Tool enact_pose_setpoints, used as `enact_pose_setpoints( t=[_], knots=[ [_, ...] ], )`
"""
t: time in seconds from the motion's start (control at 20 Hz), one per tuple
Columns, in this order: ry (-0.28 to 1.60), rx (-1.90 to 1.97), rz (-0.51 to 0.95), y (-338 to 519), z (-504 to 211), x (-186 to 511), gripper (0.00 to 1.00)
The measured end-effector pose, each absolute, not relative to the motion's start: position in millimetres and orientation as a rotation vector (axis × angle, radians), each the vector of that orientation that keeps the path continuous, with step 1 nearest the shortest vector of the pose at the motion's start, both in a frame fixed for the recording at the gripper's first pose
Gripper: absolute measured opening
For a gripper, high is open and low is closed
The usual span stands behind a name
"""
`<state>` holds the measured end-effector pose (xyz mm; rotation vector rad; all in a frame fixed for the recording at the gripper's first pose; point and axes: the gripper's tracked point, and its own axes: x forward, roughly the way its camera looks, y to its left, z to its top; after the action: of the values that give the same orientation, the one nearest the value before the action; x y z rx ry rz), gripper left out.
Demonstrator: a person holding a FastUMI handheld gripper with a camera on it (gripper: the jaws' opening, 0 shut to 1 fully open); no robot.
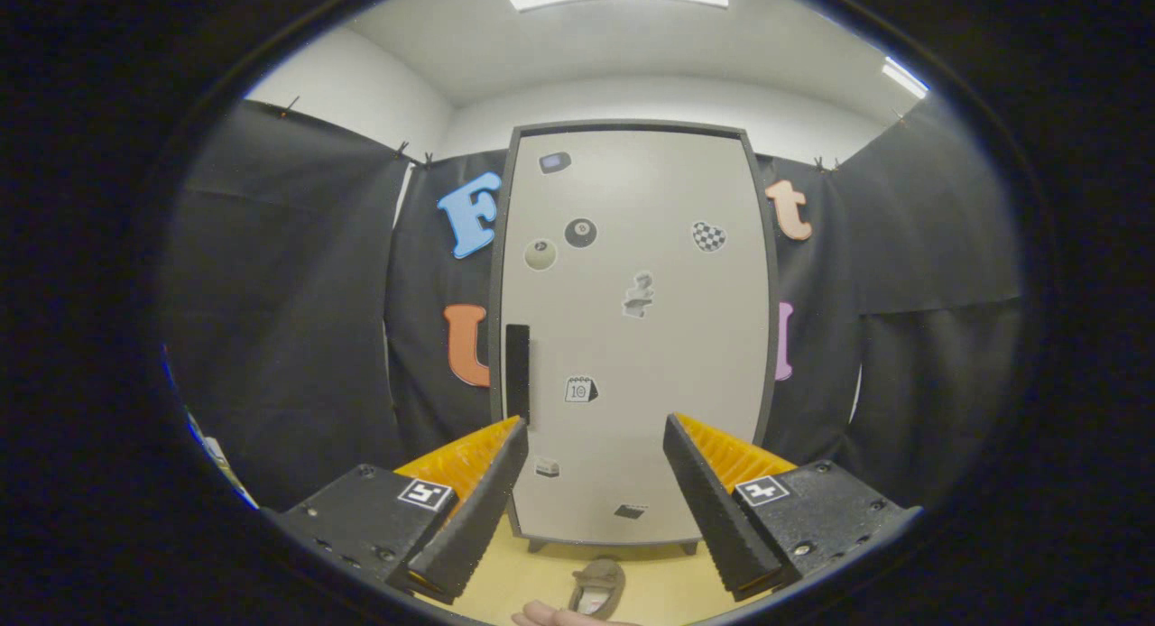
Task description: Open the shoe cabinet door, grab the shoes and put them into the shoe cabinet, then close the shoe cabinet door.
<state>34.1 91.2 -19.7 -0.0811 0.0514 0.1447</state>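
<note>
Gripper: the hand-held gripper [595, 437] is pointing straight at the cabinet, and its two fingers are spreading wide apart, holding nothing.
Cabinet: the tall pale grey shoe cabinet with a dark frame [632, 337] is standing beyond the fingers, right in front, on short dark legs on the yellow floor [505, 576].
Door: the flat pale door is sitting shut, so the first step is not yet done.
Handle: the thin black upright handle bar [517, 373] is sitting on the door's left side, just above and beyond the left fingertip [514, 437].
Handle's long way: it is running up and down, so I am guessing the fingers need to close on it from its two sides.
Which way to go: the handle is lying forward and a little left of the gap between the fingers, nearer the left finger than the right one.
Stickers: small picture stickers [580, 233] are dotting the door; they are too small to tell well.
Shoe: a soft brown-grey slipper with a pale inside [597, 588] is lying on the floor below the cabinet, under the gap between the fingers, with its long way pointing at the cabinet.
Hand: a bit of a person's hand [550, 618] is showing just beside the slipper.
</note>
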Motion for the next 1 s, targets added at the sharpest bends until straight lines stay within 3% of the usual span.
enact_pose_setpoints(
  t=[0.45, 0.7, 0.95, 1.0],
  knots=[
    [0.144, -0.076, 0.306, 178.1, -39.2, 127.5, 0.99],
    [0.208, -0.062, 0.284, 195.7, -52.0, 166.6, 0.99],
    [0.197, -0.086, 0.222, 194.1, -57.0, 198.8, 0.85],
    [0.204, -0.081, 0.211, 194.6, -61.0, 204.0, 0.76]
  ],
)
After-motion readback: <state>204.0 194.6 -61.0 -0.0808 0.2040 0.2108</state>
